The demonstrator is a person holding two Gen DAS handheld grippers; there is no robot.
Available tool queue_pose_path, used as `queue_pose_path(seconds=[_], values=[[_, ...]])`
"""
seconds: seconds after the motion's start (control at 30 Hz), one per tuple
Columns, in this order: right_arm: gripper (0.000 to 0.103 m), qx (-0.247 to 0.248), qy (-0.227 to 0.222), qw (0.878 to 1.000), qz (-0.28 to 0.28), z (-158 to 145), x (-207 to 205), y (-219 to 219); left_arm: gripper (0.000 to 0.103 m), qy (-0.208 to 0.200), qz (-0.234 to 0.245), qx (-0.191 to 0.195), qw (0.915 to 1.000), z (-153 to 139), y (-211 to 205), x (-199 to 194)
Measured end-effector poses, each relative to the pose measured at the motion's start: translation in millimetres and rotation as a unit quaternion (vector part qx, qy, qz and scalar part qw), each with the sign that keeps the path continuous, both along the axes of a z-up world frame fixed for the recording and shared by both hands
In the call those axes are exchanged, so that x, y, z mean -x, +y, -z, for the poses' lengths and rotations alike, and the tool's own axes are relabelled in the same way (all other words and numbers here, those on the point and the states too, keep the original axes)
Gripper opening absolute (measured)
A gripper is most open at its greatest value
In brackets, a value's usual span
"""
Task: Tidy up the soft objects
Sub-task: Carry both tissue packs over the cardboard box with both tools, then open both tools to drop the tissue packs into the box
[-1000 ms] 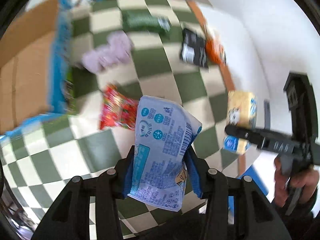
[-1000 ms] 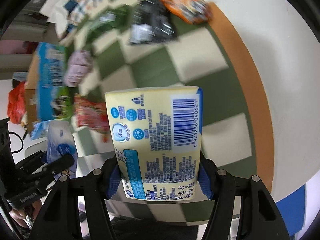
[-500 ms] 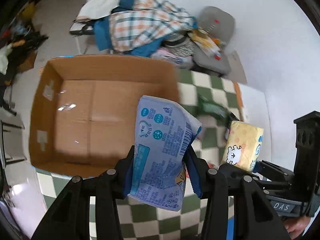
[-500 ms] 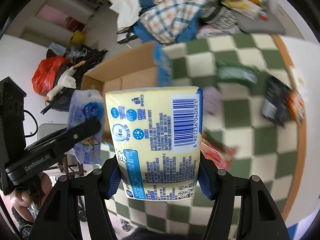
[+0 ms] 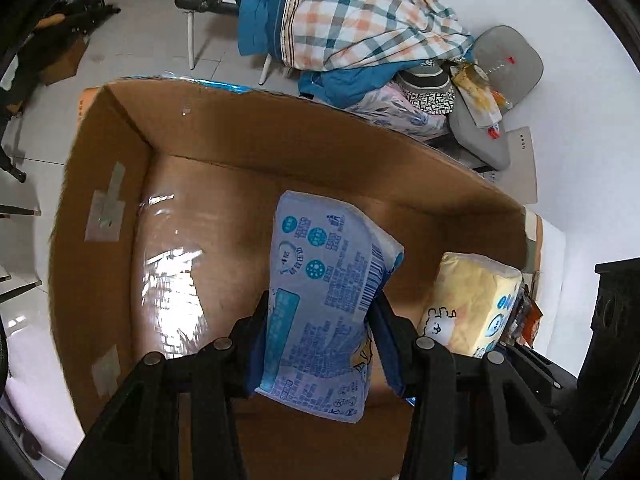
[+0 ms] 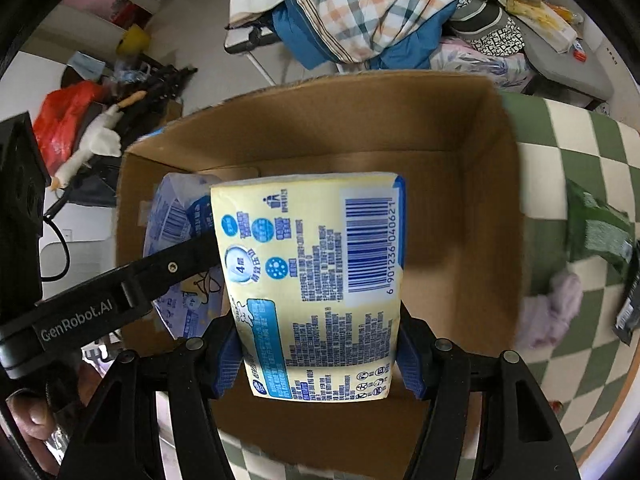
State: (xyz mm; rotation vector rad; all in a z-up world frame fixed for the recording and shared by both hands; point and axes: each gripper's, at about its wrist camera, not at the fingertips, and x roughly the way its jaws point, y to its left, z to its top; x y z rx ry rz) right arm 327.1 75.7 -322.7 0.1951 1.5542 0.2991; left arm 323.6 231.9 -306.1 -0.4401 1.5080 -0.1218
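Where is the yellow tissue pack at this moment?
The right hand-held gripper holds the yellow tissue pack above the open cardboard box, right of the blue tissue pack.

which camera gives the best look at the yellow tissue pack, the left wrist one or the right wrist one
The right wrist view. There the yellow tissue pack fills the middle, its printed face and barcode sharp, clamped in the right gripper above the cardboard box. The left wrist view shows only part of it at the right, partly behind black gripper parts.
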Motion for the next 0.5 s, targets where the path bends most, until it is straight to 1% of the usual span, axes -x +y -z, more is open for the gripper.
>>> queue_pose_path(seconds=[0.07, 0.2, 0.27, 0.3, 0.33, 0.37, 0.4, 0.43, 0.47, 0.5], values=[[0.066, 0.008, 0.001, 1.0, 0.002, 11, -6, 4, 0.044, 0.005, 0.001, 0.008, 1.0, 7, 2, -6], [0.067, 0.018, 0.004, 1.0, 0.006, 27, -21, 11, 0.052, 0.013, -0.004, -0.004, 0.9999, 13, 4, -14], [0.068, 0.023, 0.002, 1.0, 0.007, 31, -26, 13, 0.054, 0.016, 0.005, -0.008, 0.9998, 12, 2, -16], [0.072, 0.028, 0.002, 1.0, 0.005, 31, -28, 14, 0.057, 0.015, 0.009, -0.014, 0.9997, 12, 1, -17], [0.075, 0.032, 0.001, 0.999, 0.005, 30, -29, 15, 0.066, 0.013, 0.011, -0.026, 0.9995, 11, 0, -18], [0.082, 0.035, -0.001, 0.999, 0.007, 29, -30, 15, 0.07, 0.008, 0.012, -0.032, 0.9994, 8, -1, -17], [0.086, 0.034, -0.002, 0.999, 0.009, 27, -30, 14, 0.076, 0.004, 0.014, -0.034, 0.9993, 5, -1, -16], [0.086, 0.032, -0.003, 0.999, 0.01, 25, -30, 14, 0.082, 0.001, 0.016, -0.037, 0.9992, 3, -2, -16], [0.086, 0.033, -0.003, 0.999, 0.01, 24, -29, 14, 0.086, -0.003, 0.019, -0.042, 0.9989, 0, -3, -14], [0.086, 0.035, -0.003, 0.999, 0.011, 23, -29, 13, 0.091, -0.009, 0.023, -0.052, 0.9984, -3, -4, -12]])
